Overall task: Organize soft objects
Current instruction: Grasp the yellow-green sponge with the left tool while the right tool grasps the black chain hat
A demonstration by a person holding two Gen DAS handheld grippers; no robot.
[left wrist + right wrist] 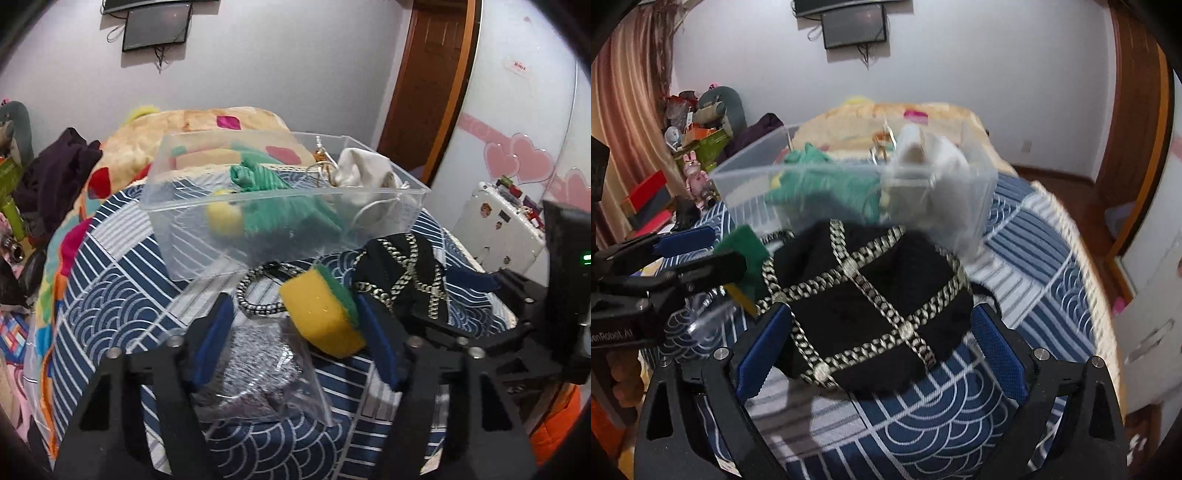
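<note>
Sponge (321, 310), yellow with green scrub side, sits tilted between our left gripper (295, 332) fingers, touching the right pad only; jaws look spread, not clamped, so we judge it a grasp lining up. Clear bin (280, 206) just behind on the bed (110, 295) already holds green cloth (273, 184). Right gripper (882, 347) is released, straddling the black chain-trimmed pouch (868, 302), likely next in.

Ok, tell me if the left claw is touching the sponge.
Cannot tell. Left wrist view: the sponge abuts one claw pad, maybe only overlapping it; the other pad is clearly apart.
</note>
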